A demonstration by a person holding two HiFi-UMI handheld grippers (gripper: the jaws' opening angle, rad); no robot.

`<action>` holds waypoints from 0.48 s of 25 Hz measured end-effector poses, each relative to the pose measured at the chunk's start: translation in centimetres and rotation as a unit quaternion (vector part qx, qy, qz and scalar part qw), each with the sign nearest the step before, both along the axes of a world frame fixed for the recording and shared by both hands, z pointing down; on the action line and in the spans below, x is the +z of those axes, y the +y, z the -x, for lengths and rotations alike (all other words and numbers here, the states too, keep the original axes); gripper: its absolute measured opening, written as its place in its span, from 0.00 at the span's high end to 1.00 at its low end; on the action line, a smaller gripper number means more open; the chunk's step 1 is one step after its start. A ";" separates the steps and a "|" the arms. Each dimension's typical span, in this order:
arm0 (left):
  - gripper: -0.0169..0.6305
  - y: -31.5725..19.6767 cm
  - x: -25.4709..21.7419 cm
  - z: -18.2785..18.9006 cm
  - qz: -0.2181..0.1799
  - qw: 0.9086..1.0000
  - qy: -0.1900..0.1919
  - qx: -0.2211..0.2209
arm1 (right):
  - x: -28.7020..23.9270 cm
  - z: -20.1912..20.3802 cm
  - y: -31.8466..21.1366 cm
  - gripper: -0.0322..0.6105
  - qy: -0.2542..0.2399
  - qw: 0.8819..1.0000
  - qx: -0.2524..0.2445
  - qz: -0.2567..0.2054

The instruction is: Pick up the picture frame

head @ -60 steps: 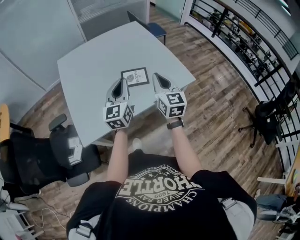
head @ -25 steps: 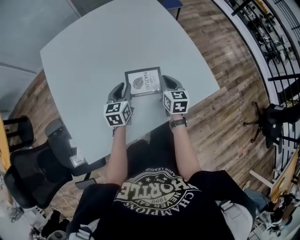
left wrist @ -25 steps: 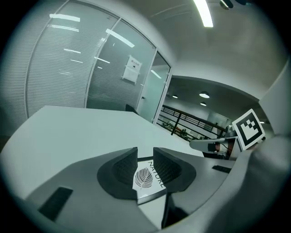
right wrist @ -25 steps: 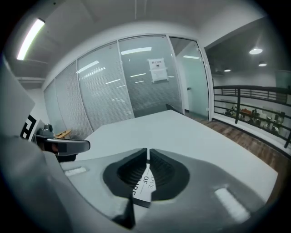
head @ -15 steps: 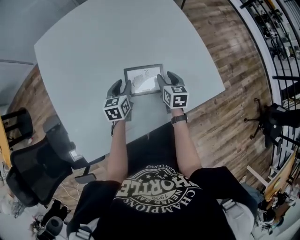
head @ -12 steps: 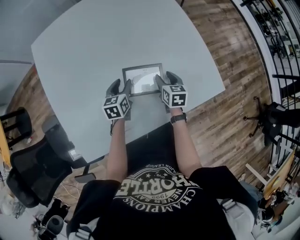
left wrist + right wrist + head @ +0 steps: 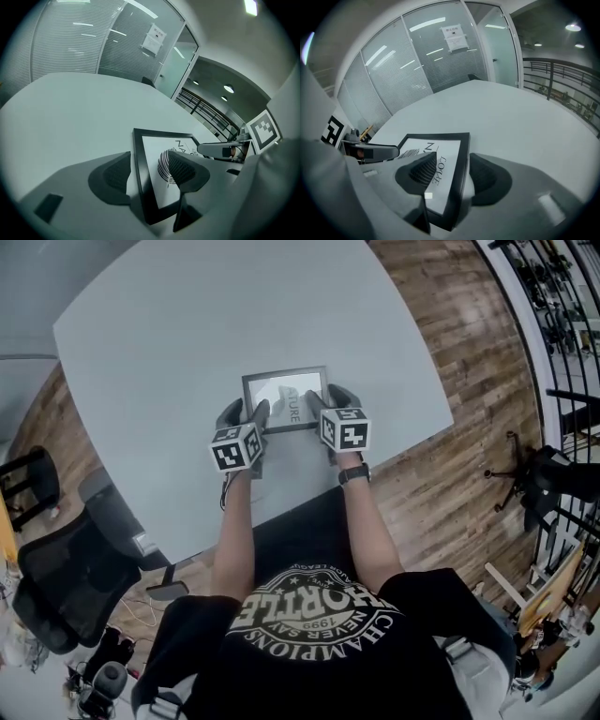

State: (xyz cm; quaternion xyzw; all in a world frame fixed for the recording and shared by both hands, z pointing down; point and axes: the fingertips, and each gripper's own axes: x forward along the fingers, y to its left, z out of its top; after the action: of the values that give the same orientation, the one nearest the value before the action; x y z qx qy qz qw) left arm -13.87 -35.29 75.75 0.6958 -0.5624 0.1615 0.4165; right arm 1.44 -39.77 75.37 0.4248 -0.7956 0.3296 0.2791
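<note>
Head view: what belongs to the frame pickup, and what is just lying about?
Job: picture frame; left gripper and right gripper, fingers just opened, each straddling a frame edge; table.
Lying about: office chair, railing.

Black picture frame [image 7: 285, 399], leaf print inside, lies flat on the grey table [image 7: 187, 334].

Your right gripper [image 7: 453, 174], jaws just opened wide, straddles the black picture frame [image 7: 440, 152] at its right edge, on a grey table [image 7: 511, 117].

head view overhead, gripper views close (shared picture frame [image 7: 281, 390])
</note>
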 end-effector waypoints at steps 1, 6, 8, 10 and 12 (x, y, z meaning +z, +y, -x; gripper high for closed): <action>0.61 0.0 0.2 0.1 0.001 1.000 -0.002 -0.002 | 0.2 0.1 0.1 0.61 0.001 1.000 -0.001 0.002; 0.61 -0.2 0.7 0.1 0.002 0.999 -0.035 -0.006 | 0.6 0.0 0.1 0.62 0.012 1.000 0.004 -0.002; 0.63 -0.2 1.0 0.0 0.000 0.998 -0.063 0.001 | 0.8 -0.1 0.2 0.63 0.028 1.000 0.005 -0.007; 0.65 -0.1 1.1 0.1 -0.006 0.997 -0.081 -0.001 | 0.8 -0.2 0.3 0.68 0.033 0.999 0.014 -0.011; 0.67 0.1 1.0 0.2 -0.009 0.996 -0.087 -0.007 | 0.7 -0.3 0.4 0.71 0.027 0.999 0.024 -0.010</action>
State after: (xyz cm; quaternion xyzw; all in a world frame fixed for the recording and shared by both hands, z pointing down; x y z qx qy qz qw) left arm -14.04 -35.22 76.80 0.6790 -0.6025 0.2135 0.3611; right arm 1.73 -39.40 76.11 0.4551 -0.7806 0.3171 0.2880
